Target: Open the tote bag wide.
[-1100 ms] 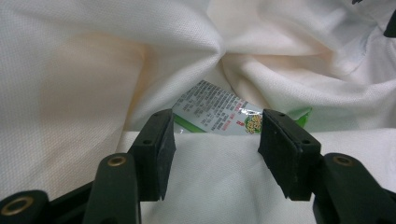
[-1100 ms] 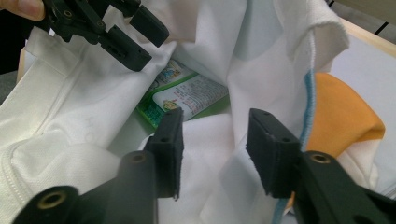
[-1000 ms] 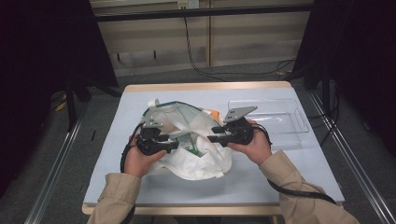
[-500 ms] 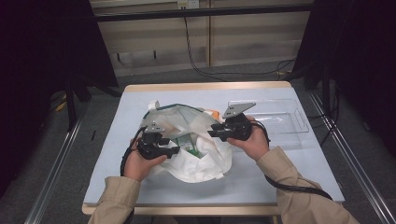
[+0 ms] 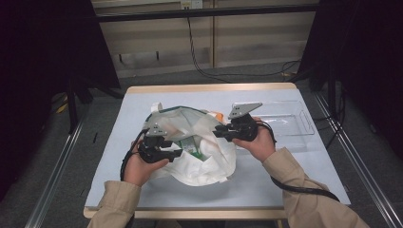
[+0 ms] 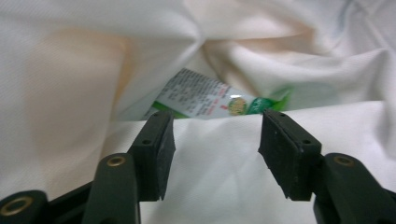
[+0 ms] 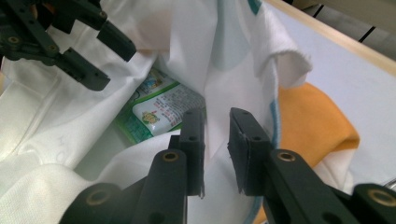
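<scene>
**Opening the cloth bag to reach the packet**

Since a second ago my right gripper (image 5: 219,133) has been narrowing its jaws over the far edge of the white cloth bag (image 5: 204,166), which stands in the small gap between them; I think the pads are not quite pinching yet. My left gripper (image 5: 177,153) hovers about half open at the near rim, holding nothing. The bag sits mid-table, beside the clear tray (image 5: 290,124).

Soft, limp cloth will sag and slide, so I'd grip a doubled fold at the rim. Inside lies a green-and-white packet (image 7: 161,109), light and probably slick. Its lower half is buried under cloth, and an orange thing (image 7: 310,126) behind the bag I cannot identify.
</scene>
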Tool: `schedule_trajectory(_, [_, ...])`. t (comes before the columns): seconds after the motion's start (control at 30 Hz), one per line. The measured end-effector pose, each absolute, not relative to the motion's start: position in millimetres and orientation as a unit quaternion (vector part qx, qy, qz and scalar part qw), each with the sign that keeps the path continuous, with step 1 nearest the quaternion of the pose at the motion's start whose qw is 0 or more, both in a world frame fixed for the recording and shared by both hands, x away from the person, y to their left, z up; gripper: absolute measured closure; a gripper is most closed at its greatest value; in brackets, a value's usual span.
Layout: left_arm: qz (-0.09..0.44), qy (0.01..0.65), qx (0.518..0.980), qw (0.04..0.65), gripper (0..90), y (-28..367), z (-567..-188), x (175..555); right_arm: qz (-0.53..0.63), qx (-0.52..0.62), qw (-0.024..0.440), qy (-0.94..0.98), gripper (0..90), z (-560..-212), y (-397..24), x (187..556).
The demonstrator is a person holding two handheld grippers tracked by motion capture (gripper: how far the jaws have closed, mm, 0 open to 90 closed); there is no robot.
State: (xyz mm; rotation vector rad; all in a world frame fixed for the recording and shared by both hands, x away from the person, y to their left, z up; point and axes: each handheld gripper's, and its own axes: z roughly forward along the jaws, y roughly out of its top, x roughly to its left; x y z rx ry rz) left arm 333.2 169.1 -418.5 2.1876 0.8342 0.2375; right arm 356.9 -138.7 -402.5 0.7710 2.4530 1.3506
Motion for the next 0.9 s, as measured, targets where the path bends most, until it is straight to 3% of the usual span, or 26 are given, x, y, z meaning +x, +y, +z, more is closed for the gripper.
schedule_trajectory(0.13, [0.1,0.32,0.859,0.387,52.5,165,-415,331,0.465,0.261,0.119,0.838,78.8,-397,-136,359])
schedule_trajectory(0.23, [0.1,0.333,0.851,0.394,60.8,163,-417,334,0.462,0.256,0.12,0.84,81.2,-396,-132,361])
schedule_trajectory(0.3, [0.095,0.337,0.846,0.403,71.8,160,-417,337,0.466,0.261,0.118,0.837,83.1,-398,-130,364])
schedule_trajectory(0.47, [0.076,0.323,0.851,0.407,81.3,143,-416,348,0.46,0.263,0.119,0.84,84.8,-401,-125,370])
schedule_trajectory(0.63, [0.079,0.311,0.868,0.379,84.2,136,-425,353,0.452,0.258,0.126,0.845,85.1,-401,-119,374])
schedule_trajectory(0.77, [0.053,0.311,0.873,0.371,89.9,137,-432,351,0.441,0.266,0.138,0.846,87.1,-401,-117,378])
schedule_trajectory(0.9, [0.041,0.305,0.885,0.348,90.0,141,-433,347,0.447,0.29,0.148,0.833,90.0,-401,-121,382])
